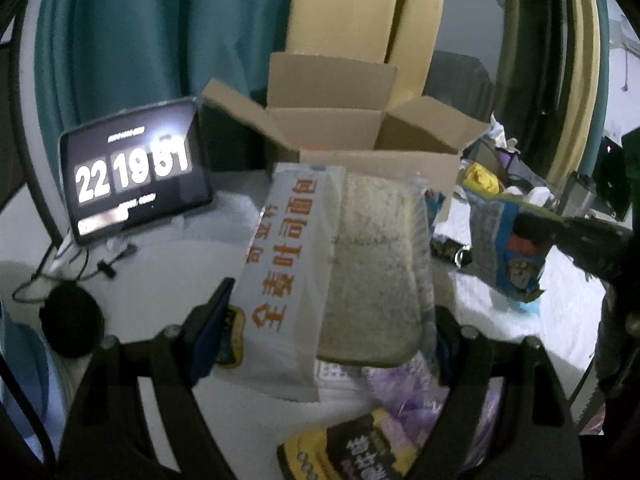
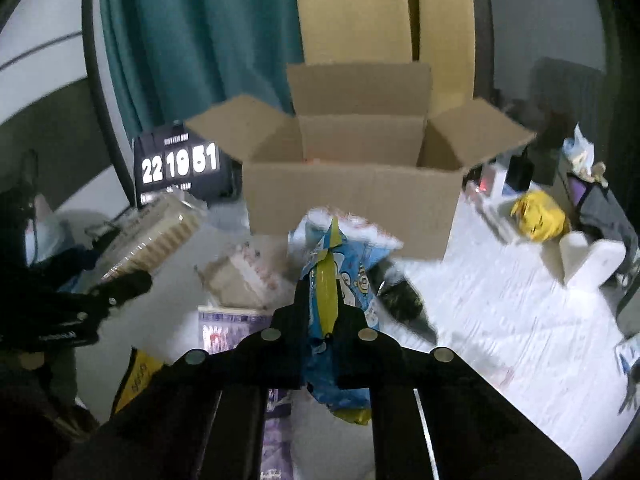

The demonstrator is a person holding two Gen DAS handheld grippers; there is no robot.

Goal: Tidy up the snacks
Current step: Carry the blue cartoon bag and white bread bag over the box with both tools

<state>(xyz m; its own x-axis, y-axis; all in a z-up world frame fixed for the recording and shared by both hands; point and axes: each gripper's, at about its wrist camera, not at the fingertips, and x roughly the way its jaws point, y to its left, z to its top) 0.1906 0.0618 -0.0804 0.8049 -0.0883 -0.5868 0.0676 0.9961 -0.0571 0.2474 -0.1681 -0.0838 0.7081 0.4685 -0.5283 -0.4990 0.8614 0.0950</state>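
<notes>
White bedding (image 2: 500,304) fronts an open box (image 2: 352,196); left gripper (image 1: 332,280) clamps bread (image 1: 340,264), right gripper (image 2: 323,300) apparently pinches a blue packet (image 2: 352,276).

Both wrist views face cardboard box (image 1: 376,160) (image 2: 348,200) nearby, angled down

White surface (image 2: 500,304) is pretty crowded: open cardboard box (image 2: 352,204) at the back, a clock tablet (image 1: 136,172) propped left of it, loose snack packs (image 2: 236,276) in front, yellow bag (image 2: 538,216) off right.
</notes>
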